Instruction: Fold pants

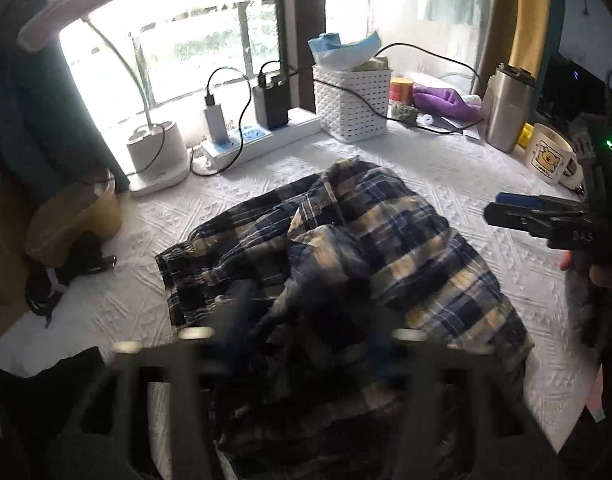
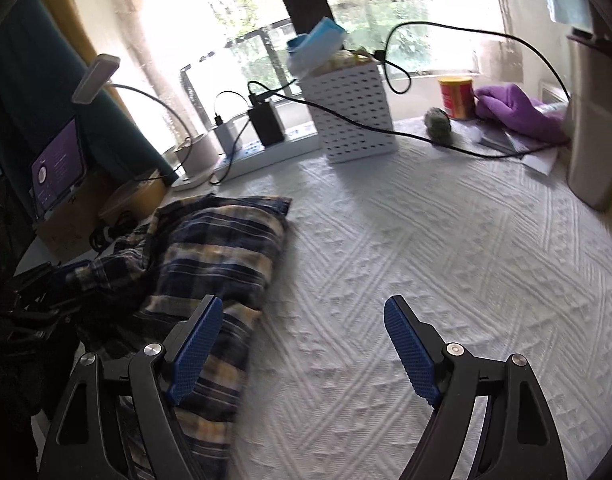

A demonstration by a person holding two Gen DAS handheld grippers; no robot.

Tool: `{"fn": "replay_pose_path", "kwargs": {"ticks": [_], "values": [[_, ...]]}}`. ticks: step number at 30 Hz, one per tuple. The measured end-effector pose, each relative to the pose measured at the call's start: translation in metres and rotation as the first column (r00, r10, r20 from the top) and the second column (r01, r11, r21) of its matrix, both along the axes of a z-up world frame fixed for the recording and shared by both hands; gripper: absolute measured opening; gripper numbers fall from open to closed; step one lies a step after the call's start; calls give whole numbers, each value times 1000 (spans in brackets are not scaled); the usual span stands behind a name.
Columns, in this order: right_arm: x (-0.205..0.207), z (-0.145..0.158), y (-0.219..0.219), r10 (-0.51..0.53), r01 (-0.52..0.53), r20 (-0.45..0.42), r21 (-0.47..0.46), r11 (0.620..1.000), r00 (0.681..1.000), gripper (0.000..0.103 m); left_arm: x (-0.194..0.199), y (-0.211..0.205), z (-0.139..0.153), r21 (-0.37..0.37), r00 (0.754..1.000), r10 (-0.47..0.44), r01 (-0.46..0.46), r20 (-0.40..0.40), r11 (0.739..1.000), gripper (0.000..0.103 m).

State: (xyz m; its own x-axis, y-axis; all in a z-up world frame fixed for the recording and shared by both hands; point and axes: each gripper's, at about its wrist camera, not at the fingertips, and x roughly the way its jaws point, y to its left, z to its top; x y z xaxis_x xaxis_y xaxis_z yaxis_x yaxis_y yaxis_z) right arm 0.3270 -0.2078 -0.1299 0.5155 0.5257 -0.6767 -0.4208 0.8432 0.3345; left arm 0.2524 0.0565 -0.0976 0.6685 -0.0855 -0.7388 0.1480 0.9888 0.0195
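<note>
Crumpled plaid pants (image 1: 406, 220), navy and yellow, lie on the white textured cloth (image 1: 486, 184). My left gripper (image 1: 306, 312) is blurred at the bottom of its own view, with a bunch of the fabric raised between its fingers. In the right wrist view the left gripper (image 2: 45, 288) sits at the left edge with plaid cloth coming out of its jaws. The pants (image 2: 225, 240) spread across the left of that view. My right gripper (image 2: 303, 304) stands open over bare cloth, its left pad just over the pants' edge. It also shows at the right, as my right gripper (image 1: 502, 206), empty.
Along the window stand a desk lamp (image 1: 157, 156), a power strip (image 1: 261, 136) with chargers, a white basket (image 1: 354, 100), a steel flask (image 1: 506, 112) and a mug (image 1: 550, 156). A black cable (image 2: 386, 126) trails over the cloth. A purple cloth (image 2: 518, 112) and a red can (image 2: 456, 98) lie at the far right.
</note>
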Motion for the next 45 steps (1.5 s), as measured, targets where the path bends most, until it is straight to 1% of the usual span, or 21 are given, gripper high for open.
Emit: {"fn": "replay_pose_path", "kwargs": {"ticks": [1, 6, 7, 8, 9, 10, 13, 17, 20, 22, 23, 24, 25, 31, 36, 38, 39, 40, 41, 42, 45], "values": [[0, 0, 0, 3, -3, 2, 1, 1000, 1000, 84, 4, 8, 1, -7, 1000, 26, -26, -3, 1000, 16], [7, 1, 10, 34, -34, 15, -4, 999, 999, 84, 12, 46, 17, -113, 993, 116, -111, 38, 987, 13], [9, 2, 15, 49, -49, 24, -6, 999, 999, 80, 16, 56, 18, -127, 990, 137, -131, 38, 983, 13], [10, 3, 18, 62, -62, 29, -10, 998, 998, 72, 19, 61, 18, -134, 988, 150, -144, 37, 980, 13], [13, 4, 26, 84, -83, 37, -28, 996, 996, 54, 23, 69, 16, -145, 986, 164, -157, 34, 977, 13], [15, 4, 30, 95, -94, 40, -36, 995, 995, 49, 27, 73, 14, -155, 985, 170, -164, 29, 974, 13], [30, 0, 41, 124, -123, 16, -8, 992, 992, 46, 39, 88, 0, -185, 982, 189, -186, -1, 965, 13], [55, -6, 52, 140, -139, -35, 35, 990, 990, 46, 54, 100, -28, -234, 977, 184, -204, -105, 951, 14], [68, -15, 60, 169, -163, -90, 71, 984, 982, 46, 56, 106, -39, -278, 973, 179, -213, -144, 937, 16], [76, -23, 67, 191, -179, -128, 101, 979, 973, 43, 55, 107, -40, -276, 972, 181, -216, -149, 936, 28], [79, -28, 70, 203, -186, -146, 120, 975, 968, 36, 56, 109, -41, -281, 972, 184, -219, -147, 934, 29], [82, -33, 75, 224, -202, -161, 140, 969, 961, 17, 56, 111, -42, -293, 972, 184, -221, -149, 930, 30], [82, -34, 77, 227, -207, -157, 135, 969, 961, 11, 56, 113, -44, -305, 971, 184, -223, -153, 926, 30], [95, -32, 86, 203, -193, -128, 87, 977, 971, 9, 56, 116, -50, -316, 973, 179, -217, -147, 924, 31], [89, -30, 95, 183, -184, -68, -19, 983, 981, 9, 54, 120, -48, -324, 968, 199, -239, -151, 915, 33], [86, -26, 94, 160, -162, -46, -46, 986, 986, 9, 51, 122, -40, -326, 965, 220, -256, -142, 910, 40], [84, -23, 93, 147, -149, -38, -57, 987, 988, 9, 48, 123, -36, -325, 963, 236, -267, -133, 907, 48], [84, -22, 91, 137, -139, -32, -67, 988, 990, 9, 44, 124, -31, -325, 960, 252, -279, -122, 904, 54], [81, -17, 89, 124, -125, -20, -80, 989, 992, 10, 38, 127, -25, -327, 957, 269, -291, -109, 899, 55], [78, -12, 85, 107, -107, -4, -94, 990, 994, 16, 32, 128, -20, -333, 955, 278, -296, -100, 895, 56], [64, 2, 67, 77, -74, 24, -96, 993, 997, 16, 13, 127, -9, -342, 951, 297, -307, -81, 888, 59]]}}
